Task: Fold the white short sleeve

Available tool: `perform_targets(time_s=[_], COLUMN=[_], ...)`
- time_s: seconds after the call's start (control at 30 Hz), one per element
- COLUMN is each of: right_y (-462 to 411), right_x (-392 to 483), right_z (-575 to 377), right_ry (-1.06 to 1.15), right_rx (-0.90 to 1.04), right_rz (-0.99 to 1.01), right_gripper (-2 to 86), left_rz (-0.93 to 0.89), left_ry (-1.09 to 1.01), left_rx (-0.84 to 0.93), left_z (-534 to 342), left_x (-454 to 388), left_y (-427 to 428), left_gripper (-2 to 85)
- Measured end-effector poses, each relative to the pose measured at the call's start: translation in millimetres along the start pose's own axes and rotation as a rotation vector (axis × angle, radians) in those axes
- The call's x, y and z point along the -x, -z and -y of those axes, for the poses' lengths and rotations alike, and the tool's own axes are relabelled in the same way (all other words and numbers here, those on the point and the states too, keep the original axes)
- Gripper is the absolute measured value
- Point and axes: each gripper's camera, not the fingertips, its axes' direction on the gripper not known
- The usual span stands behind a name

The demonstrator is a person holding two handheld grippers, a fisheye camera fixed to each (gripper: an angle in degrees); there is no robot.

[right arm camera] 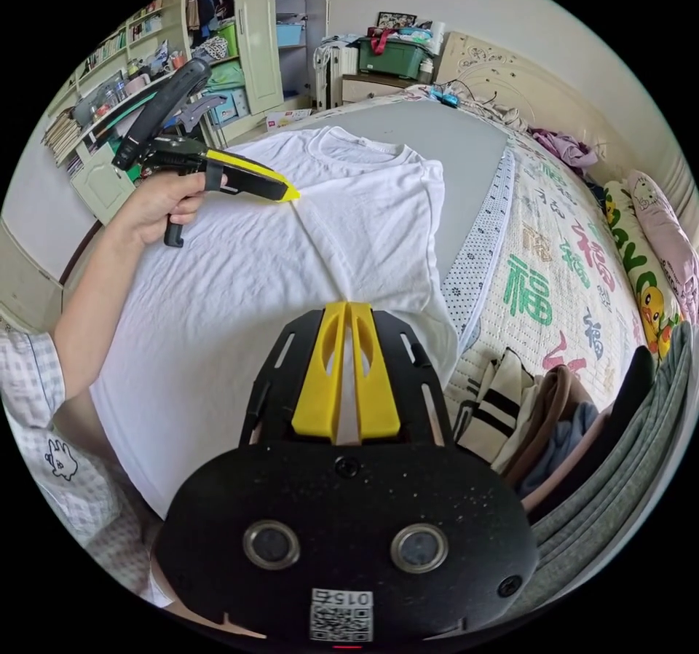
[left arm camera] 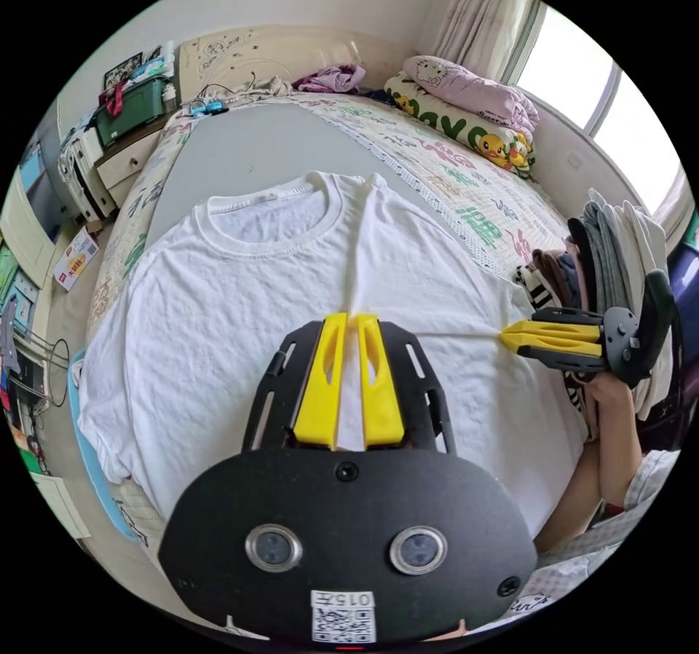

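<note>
The white short-sleeve shirt (left arm camera: 218, 304) lies front up on a grey mat (left arm camera: 247, 148) on the bed, collar toward the headboard. My left gripper (left arm camera: 352, 317) is shut on a raised ridge of its fabric near the middle of the chest. A taut crease runs from there to my right gripper (left arm camera: 504, 339), shut on the shirt's side. In the right gripper view, my right gripper (right arm camera: 348, 306) pinches the shirt (right arm camera: 240, 297) near its edge. A hand holds the left gripper (right arm camera: 293, 194) with its tips on the cloth below the collar.
A pile of folded clothes (left arm camera: 619, 246) (right arm camera: 553, 406) sits on the patterned bedspread (right arm camera: 539, 282) beside the shirt. Pillows (left arm camera: 466, 122) lie by the window. A green box (right arm camera: 393, 57) tops the nightstand. The person's forearm (right arm camera: 95, 304) crosses the shirt's hem side.
</note>
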Motion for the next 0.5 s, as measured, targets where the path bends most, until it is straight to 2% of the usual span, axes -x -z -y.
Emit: perform_targets(time_s=[0.23,0.4,0.5], right_y=[-13,-4,2], right_x=[7,23,30], right_z=[-2,-9,-16], right_ry=[-0.031,-0.047,-0.081], right_rx=[-0.009,-0.122,-0.197], right_rz=[-0.004,-0.059,-0.083], right_gripper=[-0.8,-0.6,-0.4], left_rz=[0.012,0.059,0.081], left_ry=[0.192,0.463,0.601], left_rx=[-0.098,-0.239,-0.316], left_z=[-57,-178,-232], left_x=[77,156,189], left_y=[77,154,158], left_gripper=[1.3,4.7,5.8])
